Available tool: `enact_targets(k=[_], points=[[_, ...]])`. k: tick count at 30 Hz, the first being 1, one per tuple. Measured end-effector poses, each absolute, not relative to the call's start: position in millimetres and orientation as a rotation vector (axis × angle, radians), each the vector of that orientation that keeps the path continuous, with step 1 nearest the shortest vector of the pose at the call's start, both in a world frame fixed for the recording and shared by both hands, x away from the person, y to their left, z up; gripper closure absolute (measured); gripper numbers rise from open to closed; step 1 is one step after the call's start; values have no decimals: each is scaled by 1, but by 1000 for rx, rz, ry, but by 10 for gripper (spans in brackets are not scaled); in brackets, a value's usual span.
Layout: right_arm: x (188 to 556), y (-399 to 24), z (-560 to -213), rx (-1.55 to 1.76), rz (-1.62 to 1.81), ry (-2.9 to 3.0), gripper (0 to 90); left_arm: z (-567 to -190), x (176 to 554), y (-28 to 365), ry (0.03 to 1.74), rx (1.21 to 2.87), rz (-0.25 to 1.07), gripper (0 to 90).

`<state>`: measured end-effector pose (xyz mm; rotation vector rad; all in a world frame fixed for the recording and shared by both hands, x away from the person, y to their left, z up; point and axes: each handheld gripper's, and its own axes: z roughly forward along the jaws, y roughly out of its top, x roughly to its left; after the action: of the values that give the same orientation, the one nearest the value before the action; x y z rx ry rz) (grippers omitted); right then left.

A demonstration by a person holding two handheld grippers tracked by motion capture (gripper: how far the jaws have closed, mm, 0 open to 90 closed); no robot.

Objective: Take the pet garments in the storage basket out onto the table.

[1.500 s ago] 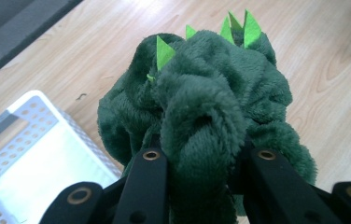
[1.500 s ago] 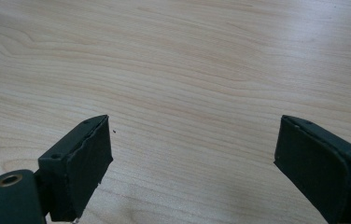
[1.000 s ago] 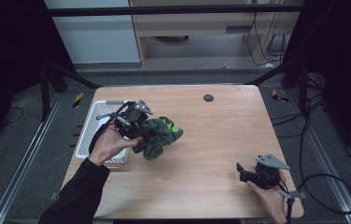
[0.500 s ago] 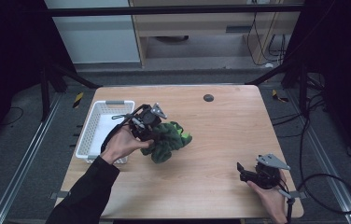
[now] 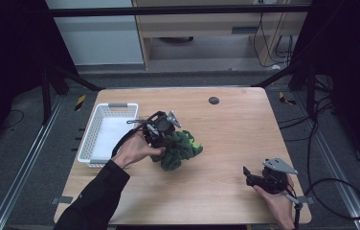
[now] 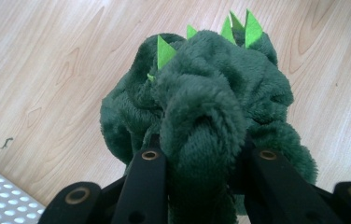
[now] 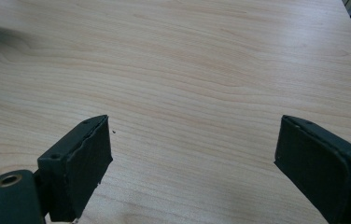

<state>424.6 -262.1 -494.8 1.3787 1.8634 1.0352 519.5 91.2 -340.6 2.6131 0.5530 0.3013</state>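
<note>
One dark green plush toy (image 5: 180, 151) with bright green felt spikes, four of which I can count in the left gripper view, sits just left of the middle of the wooden table (image 5: 235, 129). The left gripper (image 5: 161, 128) has its two jaws clamped on a fold of the plush (image 6: 201, 116). One white perforated basket (image 5: 105, 134) stands just to the left. The right gripper (image 5: 264, 177) rests near the table's front right corner, its two jaws (image 7: 192, 163) spread wide apart over bare wood.
</note>
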Motion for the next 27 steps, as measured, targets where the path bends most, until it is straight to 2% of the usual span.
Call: enact_targets(k=[18, 27], points=[[424, -262, -495, 1374, 1032, 1866, 107, -378, 527, 70, 528, 2642, 225, 740], [425, -262, -496, 1369, 1031, 1869, 107, -395, 526, 63, 520, 2660, 187, 703]])
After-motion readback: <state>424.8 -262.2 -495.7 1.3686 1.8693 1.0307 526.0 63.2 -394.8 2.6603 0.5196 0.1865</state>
